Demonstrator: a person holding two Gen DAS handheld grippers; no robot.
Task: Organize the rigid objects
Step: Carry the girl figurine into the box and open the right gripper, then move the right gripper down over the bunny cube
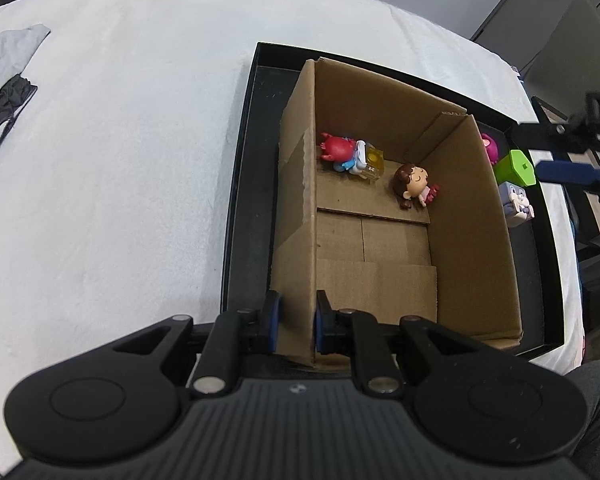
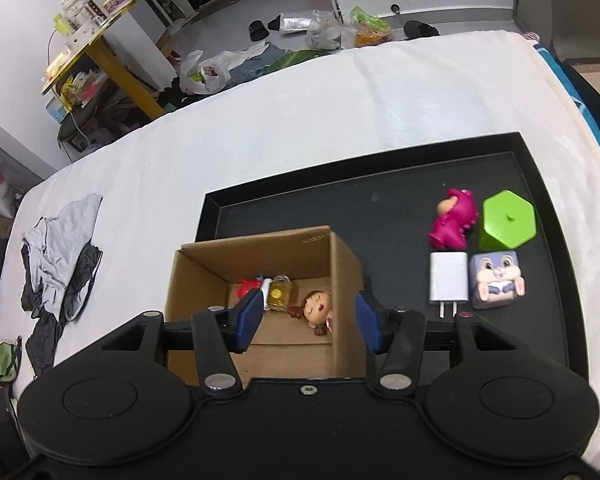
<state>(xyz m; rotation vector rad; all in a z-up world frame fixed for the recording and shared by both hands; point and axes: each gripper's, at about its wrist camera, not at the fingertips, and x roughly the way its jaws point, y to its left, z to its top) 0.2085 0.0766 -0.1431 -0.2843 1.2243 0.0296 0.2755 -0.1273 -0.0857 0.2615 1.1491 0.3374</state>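
A cardboard box [image 1: 472, 240] [image 2: 348, 276] stands in a black tray [image 1: 244, 184] [image 2: 380, 208]. Inside it lie a red figure [image 1: 336, 148] [image 2: 246, 286], a yellow padlock [image 1: 374, 162] [image 2: 278, 292] and a brown-haired doll [image 1: 412, 186] [image 2: 316, 308]. My left gripper [image 1: 296, 326] is shut on the box's left wall at its near corner. My right gripper [image 2: 306, 316] is open and empty above the box's right side. On the tray right of the box are a pink figure [image 2: 454, 220], a green hexagonal block [image 2: 508, 220] [image 1: 516, 168], a white charger [image 2: 448, 276] and a rabbit cube [image 2: 496, 276] [image 1: 516, 204].
The tray rests on a white cloth-covered surface [image 1: 120, 160] [image 2: 300, 120]. Grey and black clothes [image 2: 60, 248] [image 1: 4, 80] lie at its left. Room clutter and a yellow shelf [image 2: 96, 52] are beyond the far edge.
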